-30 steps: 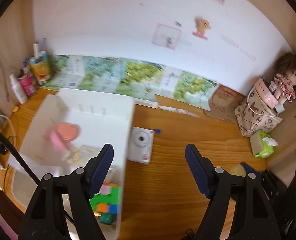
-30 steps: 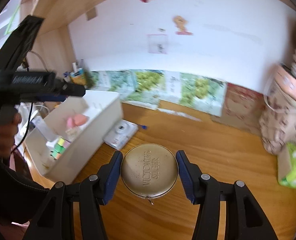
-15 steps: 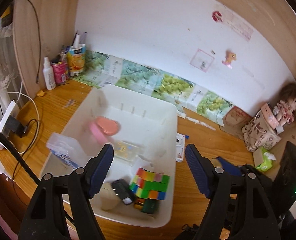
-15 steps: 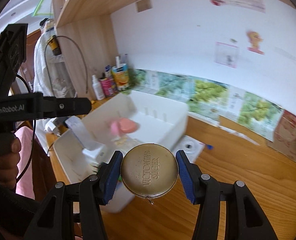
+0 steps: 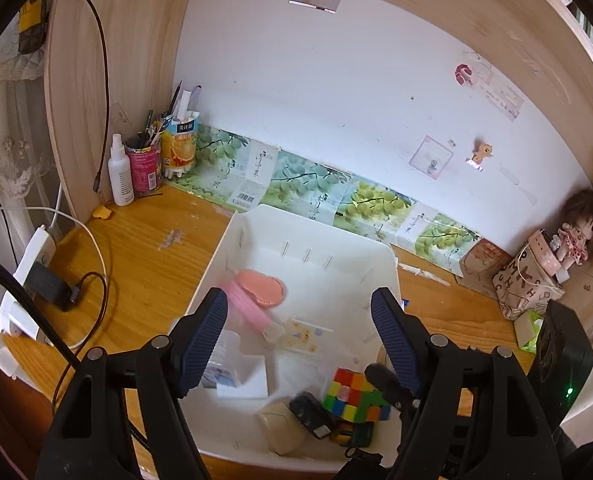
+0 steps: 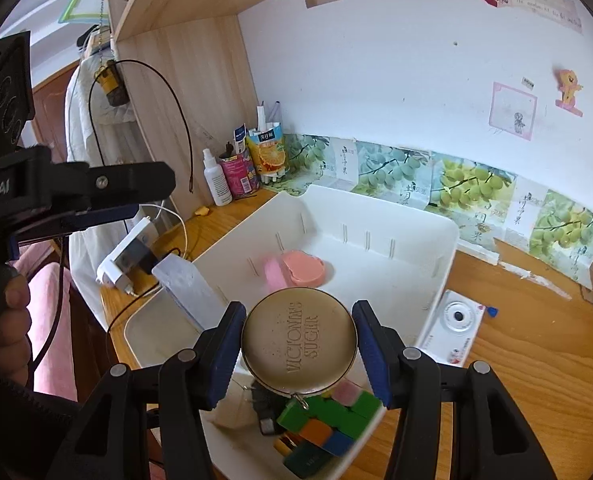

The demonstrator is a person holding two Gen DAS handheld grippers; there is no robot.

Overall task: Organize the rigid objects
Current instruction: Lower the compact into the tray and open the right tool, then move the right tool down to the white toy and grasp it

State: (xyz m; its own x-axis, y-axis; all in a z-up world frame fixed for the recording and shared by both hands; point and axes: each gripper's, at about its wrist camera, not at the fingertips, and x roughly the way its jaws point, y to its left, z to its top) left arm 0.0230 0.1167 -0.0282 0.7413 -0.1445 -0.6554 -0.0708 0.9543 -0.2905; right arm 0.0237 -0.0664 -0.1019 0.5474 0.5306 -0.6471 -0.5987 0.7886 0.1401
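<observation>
- The right gripper [image 6: 298, 354] has its 2 blue pads pinching a round gold tin [image 6: 298, 342] by its rim, lid facing the camera, a small ring hanging at its near edge.
- The tin hangs above the near end of the white bin [image 6: 448, 240], not yet set down; placing it looks like the step in hand.
- The left gripper [image 5: 299, 338] has its fingers spread wide with nothing between them, poised over the same bin [image 5: 388, 264].
- Already in the bin: a colour cube [image 5: 354, 396], a pink heart-shaped case [image 5: 262, 286], a pink brush [image 5: 246, 308], a dark small device [image 5: 310, 414], a beige rounded piece [image 5: 282, 428] and a clear box [image 5: 232, 356].
- Left outside, as far as shows: a white camera [image 6: 454, 320] lying on the wooden desk [image 6: 536, 352], just beside the bin's right wall.
- My judgement: well along, with the tin to release and the camera probably next.
- The cluttered near end leaves little flat floor; the far half of the bin is freer.
</observation>
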